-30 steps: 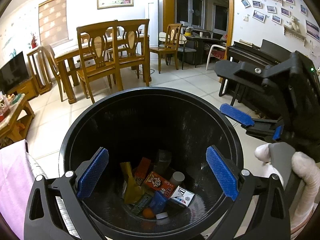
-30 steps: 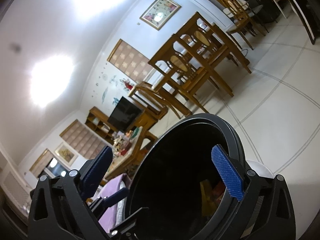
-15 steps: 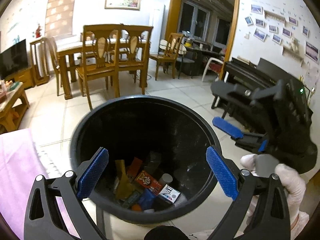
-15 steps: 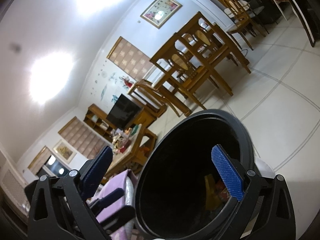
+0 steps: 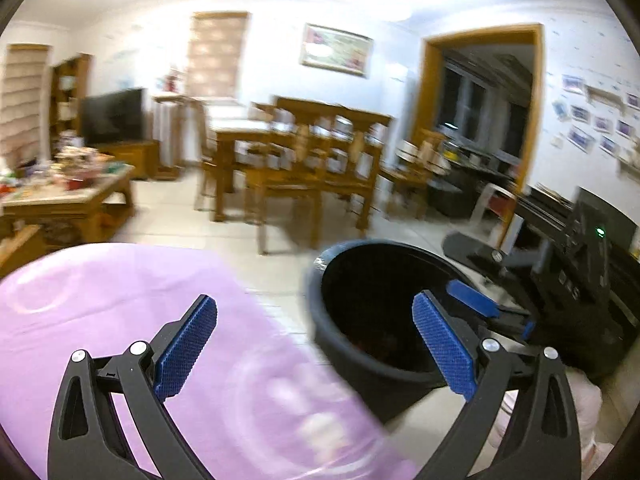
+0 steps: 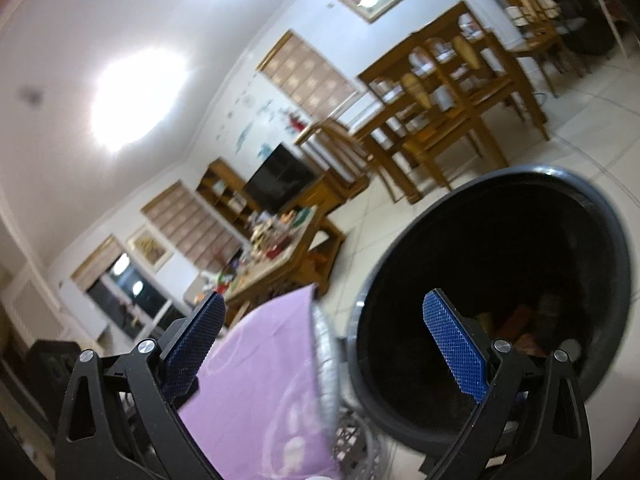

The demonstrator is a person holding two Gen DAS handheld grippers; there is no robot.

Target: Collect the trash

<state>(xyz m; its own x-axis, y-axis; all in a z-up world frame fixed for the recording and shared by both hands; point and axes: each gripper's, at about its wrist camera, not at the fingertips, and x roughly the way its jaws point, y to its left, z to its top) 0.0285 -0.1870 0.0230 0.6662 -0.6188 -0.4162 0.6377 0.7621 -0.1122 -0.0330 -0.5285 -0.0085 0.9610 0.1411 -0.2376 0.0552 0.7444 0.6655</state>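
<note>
The round black bin (image 5: 384, 320) stands on the pale tiled floor beside a smooth purple cloth (image 5: 120, 320). Some trash (image 6: 524, 320) lies inside. The left tongs (image 5: 316, 344) and right tongs (image 6: 328, 344) gape wide, bumpy blue pads (image 5: 444, 352) bare.

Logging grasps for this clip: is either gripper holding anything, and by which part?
Nothing is held: the left gripper and right gripper are both open and empty beside the round black plastic bin.

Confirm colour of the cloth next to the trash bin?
Light purple cloth, faint pale pattern; clearest in the left wrist view, left of the black trash bin.
</note>
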